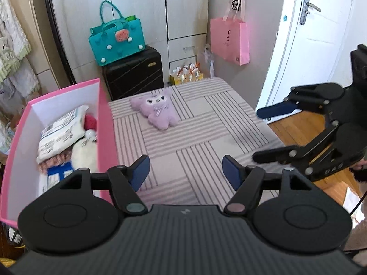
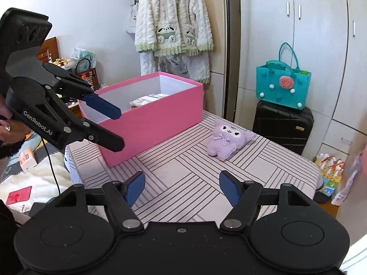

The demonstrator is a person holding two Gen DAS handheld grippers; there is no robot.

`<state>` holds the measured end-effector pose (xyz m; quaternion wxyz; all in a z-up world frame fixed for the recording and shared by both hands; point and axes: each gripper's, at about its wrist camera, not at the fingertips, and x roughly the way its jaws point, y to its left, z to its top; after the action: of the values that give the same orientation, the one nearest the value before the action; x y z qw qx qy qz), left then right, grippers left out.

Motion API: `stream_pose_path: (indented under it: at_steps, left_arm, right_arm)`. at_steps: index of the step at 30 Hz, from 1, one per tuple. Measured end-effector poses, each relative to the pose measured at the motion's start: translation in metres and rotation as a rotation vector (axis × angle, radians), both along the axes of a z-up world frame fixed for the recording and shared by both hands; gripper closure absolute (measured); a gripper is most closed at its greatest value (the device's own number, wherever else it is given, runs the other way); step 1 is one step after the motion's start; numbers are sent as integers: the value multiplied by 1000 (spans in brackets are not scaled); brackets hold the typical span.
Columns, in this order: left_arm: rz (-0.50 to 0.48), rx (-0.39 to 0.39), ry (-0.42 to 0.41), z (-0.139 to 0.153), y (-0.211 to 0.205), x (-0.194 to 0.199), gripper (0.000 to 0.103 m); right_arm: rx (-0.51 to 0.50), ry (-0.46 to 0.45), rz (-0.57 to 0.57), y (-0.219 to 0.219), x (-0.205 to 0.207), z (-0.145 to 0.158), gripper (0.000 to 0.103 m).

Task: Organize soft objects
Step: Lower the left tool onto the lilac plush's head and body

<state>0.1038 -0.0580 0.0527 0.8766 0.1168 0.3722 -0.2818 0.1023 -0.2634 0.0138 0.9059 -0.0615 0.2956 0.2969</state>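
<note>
A purple plush toy [image 1: 157,111] lies on the striped table [image 1: 195,142] at the far side; it also shows in the right wrist view [image 2: 227,141]. A pink box [image 1: 104,123] stands at the table's left and holds several soft items, among them a white packet [image 1: 60,135] and a white fluffy toy [image 1: 84,155]. The box also shows in the right wrist view [image 2: 158,119]. My left gripper [image 1: 185,171] is open and empty above the near table, beside the box. My right gripper [image 2: 182,189] is open and empty, also above the near table. Each gripper shows in the other's view, open: the right [image 1: 255,135], the left [image 2: 120,128].
A black suitcase [image 1: 135,73] with a teal bag [image 1: 117,39] on it stands behind the table. A pink paper bag [image 1: 230,40] hangs on the wall. A white door [image 1: 316,34] is at right. A fluffy jacket [image 2: 172,18] hangs behind the box.
</note>
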Motion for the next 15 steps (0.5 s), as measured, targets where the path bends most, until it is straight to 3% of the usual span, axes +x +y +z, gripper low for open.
stream_pose_path:
  at_steps: [5,10,15]
  left_arm:
    - [21,-26,9,-15,-17,25,32]
    - [106,-83,26,-37,-29,56,32]
    - [174,-107,21,-57,-34,82,32]
  right_arm:
    - [0,-44,10,-1,25,-21,27]
    - [-21,-94,2,-2,53,-46,27]
    - [-28,-60,-22,-2,82,-71,27]
